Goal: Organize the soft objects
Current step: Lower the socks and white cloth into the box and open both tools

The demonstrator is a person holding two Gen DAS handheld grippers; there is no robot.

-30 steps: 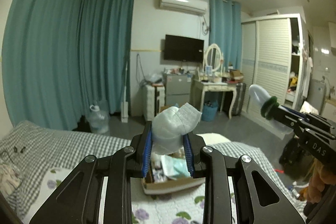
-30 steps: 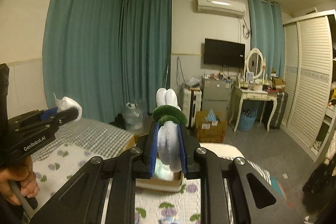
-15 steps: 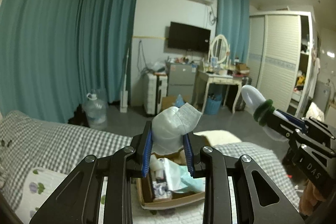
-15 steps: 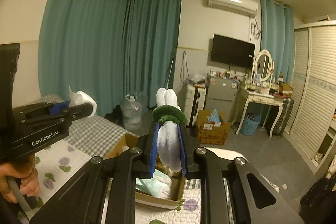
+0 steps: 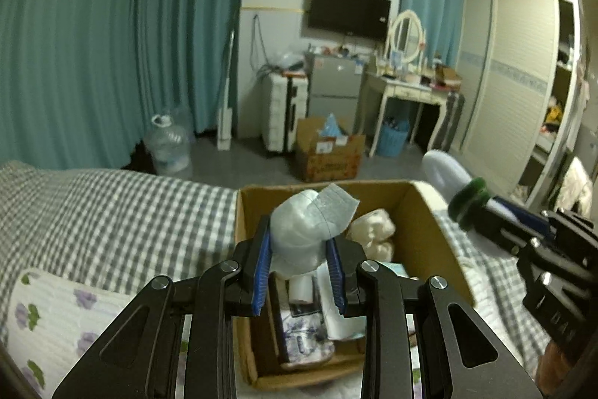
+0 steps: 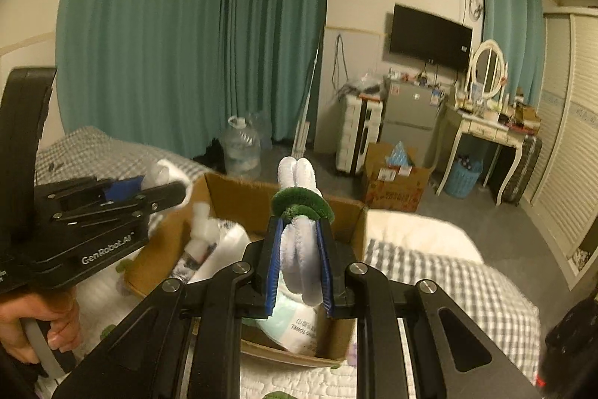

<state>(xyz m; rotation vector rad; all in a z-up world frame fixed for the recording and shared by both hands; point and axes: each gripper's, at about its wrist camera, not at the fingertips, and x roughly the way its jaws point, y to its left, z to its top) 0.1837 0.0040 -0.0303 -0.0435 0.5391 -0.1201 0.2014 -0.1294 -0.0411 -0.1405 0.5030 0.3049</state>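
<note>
Left wrist view: the left gripper (image 5: 299,251) has its jaws clamped on a grey-white foam wad (image 5: 308,223), held above the open cardboard box (image 5: 426,223) that sits on the checked bedspread (image 5: 112,212). Inside the box lie a cream soft lump (image 5: 373,230) at the far right and packets nearer the camera — details blurred. At right, the right gripper (image 5: 482,208) carries a white sock roll (image 5: 443,171) with a green band, just beside the box's far right corner. Right wrist view: the right gripper (image 6: 299,260) has its jaws clamped on the white sock roll (image 6: 299,249), poised over the same box (image 6: 243,193), above a towel packet (image 6: 295,324). At left, the left gripper (image 6: 164,191), gripped by a hand (image 6: 37,328), holds the foam wad (image 6: 164,171) over the box's far left edge. A second box (image 6: 392,182) stands on the floor beyond.
</note>
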